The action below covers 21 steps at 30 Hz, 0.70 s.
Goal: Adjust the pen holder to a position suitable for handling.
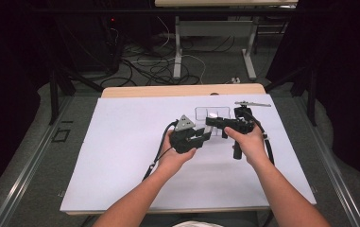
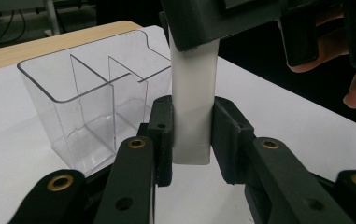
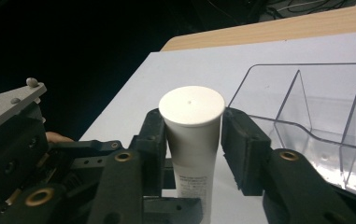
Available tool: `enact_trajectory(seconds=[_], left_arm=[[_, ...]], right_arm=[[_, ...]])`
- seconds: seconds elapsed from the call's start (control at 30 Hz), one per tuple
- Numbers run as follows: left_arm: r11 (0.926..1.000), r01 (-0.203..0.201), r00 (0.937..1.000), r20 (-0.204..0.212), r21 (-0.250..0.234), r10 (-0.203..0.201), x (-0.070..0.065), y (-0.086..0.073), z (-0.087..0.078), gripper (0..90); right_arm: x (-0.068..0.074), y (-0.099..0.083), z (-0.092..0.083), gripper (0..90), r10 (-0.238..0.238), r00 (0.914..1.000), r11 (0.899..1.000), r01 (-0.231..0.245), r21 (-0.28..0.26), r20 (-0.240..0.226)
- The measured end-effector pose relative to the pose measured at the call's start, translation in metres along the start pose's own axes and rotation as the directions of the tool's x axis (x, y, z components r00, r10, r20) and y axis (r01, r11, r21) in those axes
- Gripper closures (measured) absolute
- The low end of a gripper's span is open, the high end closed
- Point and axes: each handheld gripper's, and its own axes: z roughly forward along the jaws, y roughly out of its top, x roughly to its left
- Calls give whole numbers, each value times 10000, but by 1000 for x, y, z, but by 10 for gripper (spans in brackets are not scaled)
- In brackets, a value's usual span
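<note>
One white tube (image 3: 192, 140) is in hand, gripped at two places: the left gripper (image 2: 192, 135) pinches its flat lower end between both pads, and the right gripper (image 3: 192, 144) is closed on its upper part just under the round cap, pads against either side. In the high view the two grippers meet near the middle of the white table sheet (image 1: 121, 156), the left gripper (image 1: 197, 138) at about 8 o'clock from the right gripper (image 1: 211, 121), the tube between them too small to make out there. One clear plastic organiser (image 2: 87, 107) stands on the sheet, divided by inner walls into three visible compartments; it sits at about 10 o'clock from the tube in the left gripper view and at 3 o'clock from it in the right gripper view, near but not touching. Its compartments appear empty apart from a small pale spot in the high view, which cannot be identified. One thin metal item (image 1: 252, 103) lies at 1 o'clock from the organiser (image 1: 213, 113), near the far edge of the sheet. Nothing lies between tube and organiser.
</note>
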Motion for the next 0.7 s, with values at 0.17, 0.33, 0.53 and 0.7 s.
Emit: enact_trajectory(seconds=[0.17,0.33,0.53,0.7], left_arm=[[9998,114,9999,46,143,-115,0,-1,0,715],[9997,176,9998,91,176,-178,-1,-1,0,714],[9999,104,9999,-55,66,-103,-2,-1,0,676],[9998,-31,9997,-238,-198,26,0,-4,-2,553]], right_arm=[[1,0,1,660,210,9997,9996,-212,167,132],[1,0,1,663,135,9997,9994,-141,309,220],[3,1,0,666,-127,9992,9991,111,415,387],[3,3,-1,666,-400,9970,9988,379,325,657]])
